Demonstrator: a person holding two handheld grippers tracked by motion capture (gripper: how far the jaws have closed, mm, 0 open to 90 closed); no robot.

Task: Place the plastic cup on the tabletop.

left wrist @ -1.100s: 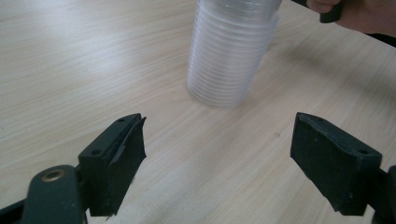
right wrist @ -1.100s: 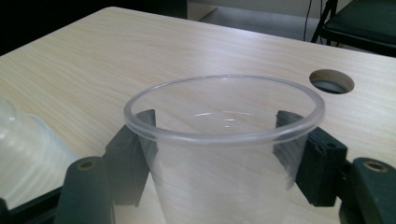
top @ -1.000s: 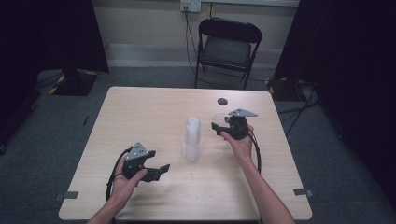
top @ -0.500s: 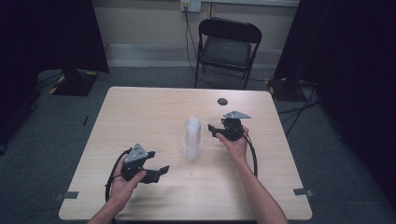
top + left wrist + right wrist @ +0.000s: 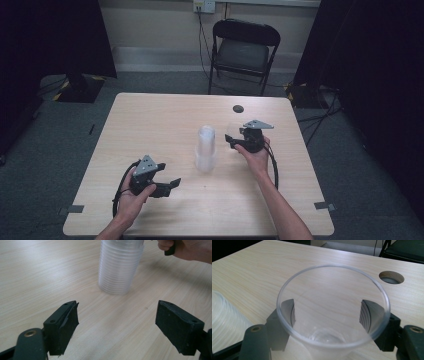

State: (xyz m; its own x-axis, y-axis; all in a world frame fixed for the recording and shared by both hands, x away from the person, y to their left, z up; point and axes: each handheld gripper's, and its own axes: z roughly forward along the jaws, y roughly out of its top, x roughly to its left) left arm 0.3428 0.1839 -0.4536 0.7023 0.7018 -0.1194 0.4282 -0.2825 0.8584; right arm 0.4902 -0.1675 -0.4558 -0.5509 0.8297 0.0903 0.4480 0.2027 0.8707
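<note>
Black jaws of the right gripper (image 5: 332, 327) stand on either side of a clear plastic cup (image 5: 333, 307), its pads against the cup's lower wall; the jaws have just been opening a little. Compared with a second ago, this gripper (image 5: 235, 141) sits slightly farther from the stack of cups (image 5: 205, 149), just to its right. The cup is transparent and upright, its round rim facing the camera. The left gripper (image 5: 170, 186) rests near the table (image 5: 150, 120) front, unmoved, jaws wide apart with nothing between them, pointed toward the ribbed stack (image 5: 120, 267).
</note>
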